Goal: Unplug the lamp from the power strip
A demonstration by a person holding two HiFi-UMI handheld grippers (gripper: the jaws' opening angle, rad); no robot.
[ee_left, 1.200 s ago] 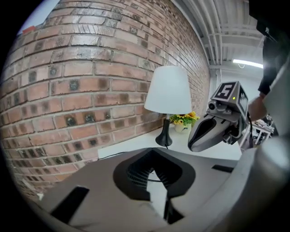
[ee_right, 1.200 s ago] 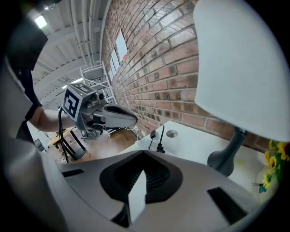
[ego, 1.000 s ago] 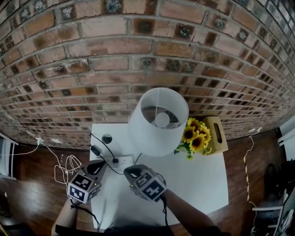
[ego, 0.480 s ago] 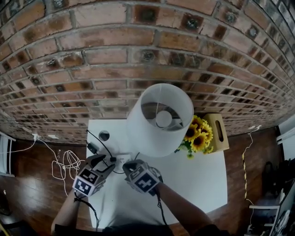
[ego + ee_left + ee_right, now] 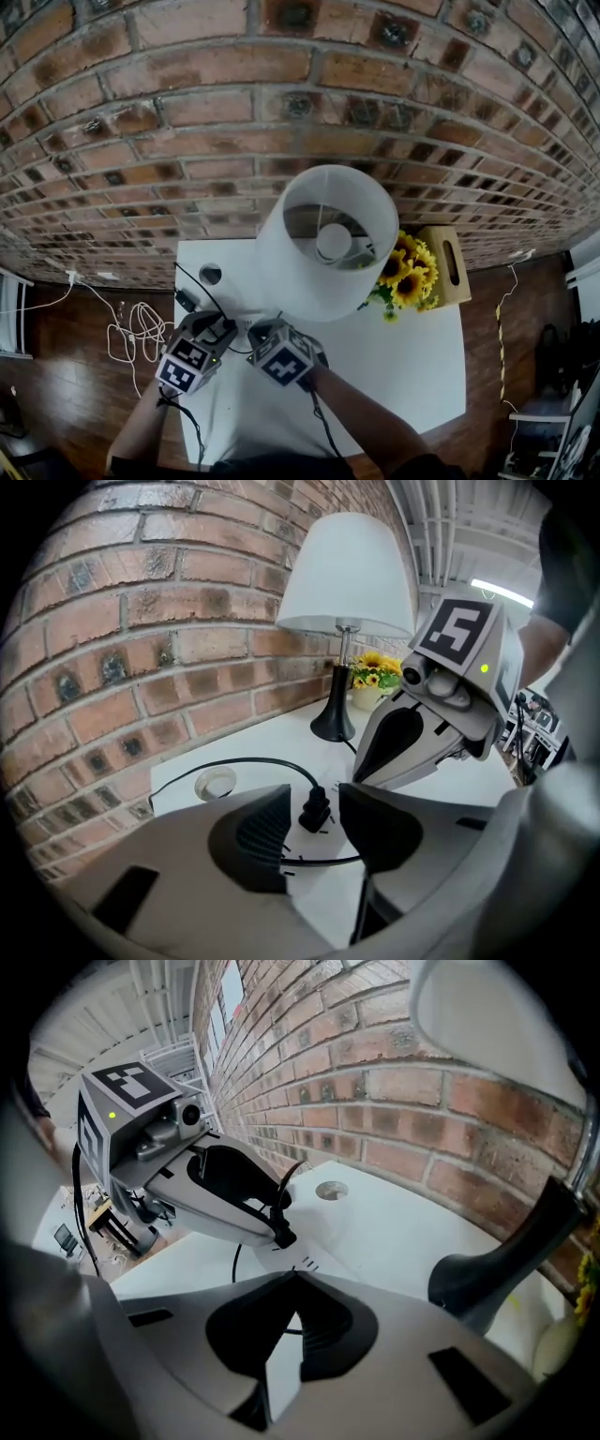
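Step in hand: approach to grasp.
- Left claw (image 5: 314, 800): part open, jaws just been closing; black lamp plug (image 5: 316, 812) between them, ungripped, seated in white power strip (image 5: 307, 1262) on white desk (image 5: 394, 366).
- Right claw (image 5: 292, 1279): closed, empty.
- Next, likely: pinch plug, pull upward.

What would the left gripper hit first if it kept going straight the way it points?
Probably the black plug seated in the white power strip. The left gripper has its jaws apart, having just closed somewhat, and the plug shows in the gap, seemingly untouched.
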